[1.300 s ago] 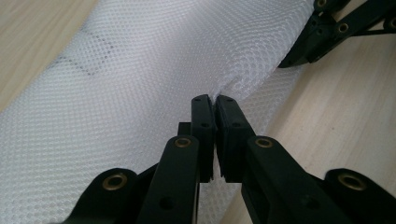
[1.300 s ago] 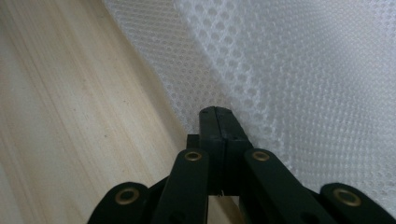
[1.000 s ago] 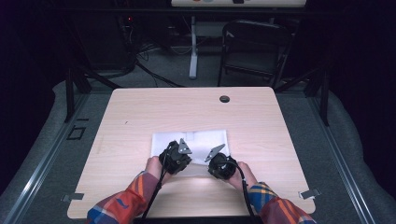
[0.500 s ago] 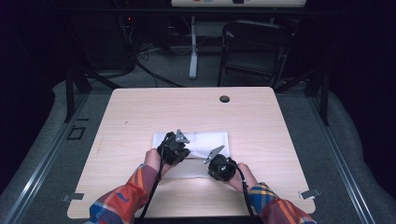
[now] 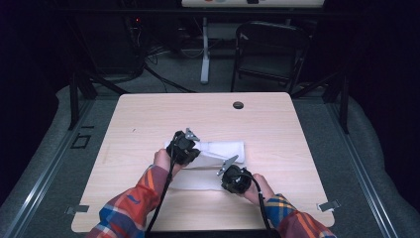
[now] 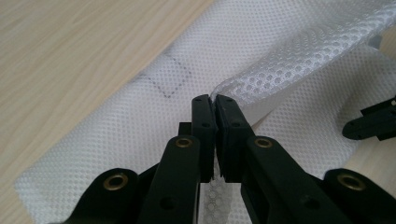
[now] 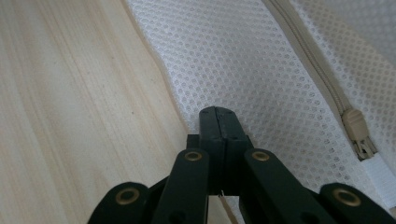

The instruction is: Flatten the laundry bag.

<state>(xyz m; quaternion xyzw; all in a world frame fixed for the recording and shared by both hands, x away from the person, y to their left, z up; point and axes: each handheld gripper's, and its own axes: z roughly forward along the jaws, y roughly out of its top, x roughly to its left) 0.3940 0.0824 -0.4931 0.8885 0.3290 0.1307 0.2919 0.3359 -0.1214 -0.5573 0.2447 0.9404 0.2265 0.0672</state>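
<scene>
Left hand-held gripper (image 6: 215, 100) pinched tight on white mesh bag (image 6: 261, 46), right hand-held gripper (image 7: 218, 112) clamped on its edge over the surface (image 5: 148, 119).

The mesh bag (image 5: 213, 161) is white, made of fine perforated netting, and lies flat on the near half of the table, roughly central. A beige zipper (image 7: 322, 77) runs along one side; its beige pull (image 7: 358, 135) sits near the end of the track, next to a white tab. A faint stitched square shows on the fabric in the left gripper view. One edge of the bag is lifted off the table and folded over the rest, forming a raised band (image 6: 299, 60) across the flat lower layer.
</scene>
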